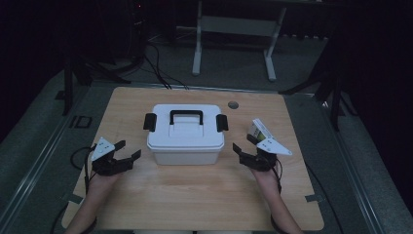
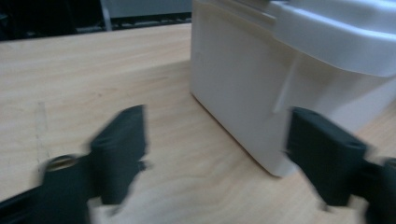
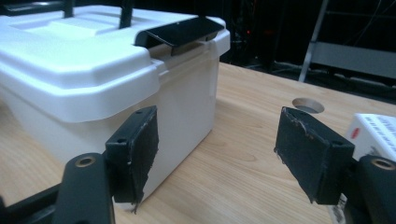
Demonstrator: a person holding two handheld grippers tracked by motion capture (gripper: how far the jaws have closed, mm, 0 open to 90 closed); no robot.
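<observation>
A white storage box [image 1: 185, 139] sits near the middle of the wooden table [image 1: 195, 195], its lid on, a black carry handle [image 1: 186, 116] standing up on top and a black latch [image 1: 150, 122] at its left end, with another latch [image 1: 222, 122] at its right end. Both clasps look folded down against the lid.

On the left, the left gripper [image 1: 127, 150] hovers low over the table just off the box's near left corner, aimed toward it. Its jaws stand apart with nothing between them. In the left gripper view the box's side wall [image 2: 243, 93] looms close, with its near corner just beside one jaw; the picture is blurred, and bare wood shows in the gap.

On the right, the right gripper [image 1: 242, 145] mirrors it, low and just off the box's near right corner. Its jaws are spread too and grip nothing. In the right gripper view the box [image 3: 93, 74] stands right behind one jaw, with the right-hand latch [image 3: 182, 32] up on the lid's edge.

Just behind the right gripper, a small white carton [image 1: 258, 130] with green print lies on the table, apart from the box. Farther back, a round hole [image 1: 233, 105] shows in the tabletop near the far edge.
</observation>
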